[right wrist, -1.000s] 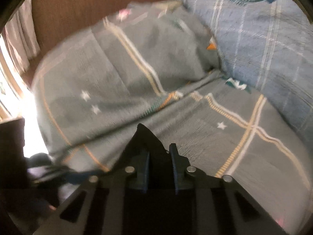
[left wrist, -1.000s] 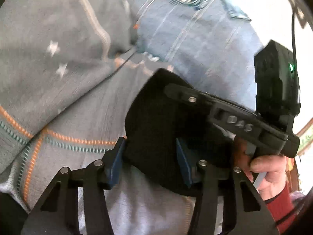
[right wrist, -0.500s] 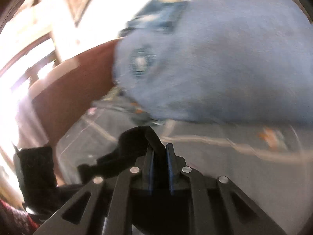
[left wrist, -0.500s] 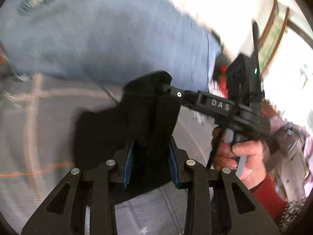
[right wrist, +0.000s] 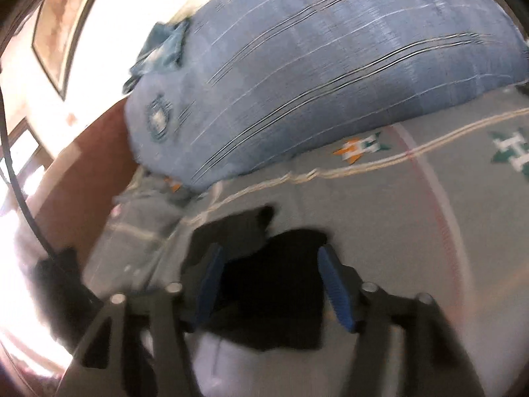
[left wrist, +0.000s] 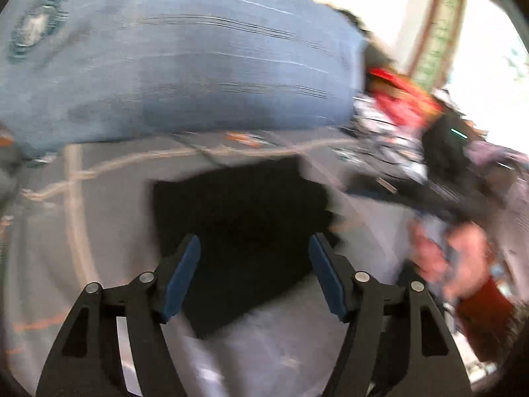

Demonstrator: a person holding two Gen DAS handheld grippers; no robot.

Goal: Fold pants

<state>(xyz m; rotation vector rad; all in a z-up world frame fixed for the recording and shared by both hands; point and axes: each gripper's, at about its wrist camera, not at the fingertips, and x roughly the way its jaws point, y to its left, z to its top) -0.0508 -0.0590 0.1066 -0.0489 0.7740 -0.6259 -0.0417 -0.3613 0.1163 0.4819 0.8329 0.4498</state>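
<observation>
The black pants (left wrist: 241,228) lie in a folded dark patch on the grey patterned bedspread (left wrist: 99,231). My left gripper (left wrist: 254,248) is open, its blue pads spread either side of the cloth, holding nothing. In the right wrist view the pants (right wrist: 274,284) lie bunched below my right gripper (right wrist: 269,261), which is also open and empty. In the left wrist view the right gripper's black body (left wrist: 443,152) and the hand (left wrist: 453,254) holding it show blurred at the right.
A big blue striped pillow (left wrist: 185,59) lies across the far side of the bed, also in the right wrist view (right wrist: 330,76). A brown headboard (right wrist: 89,172) stands at the left. Red and mixed items (left wrist: 400,96) sit past the pillow at the right.
Both grippers were shut on the black pants and have opened, letting the cloth drop flat onto the bedspread. Both cameras swung toward the blue pillow.
</observation>
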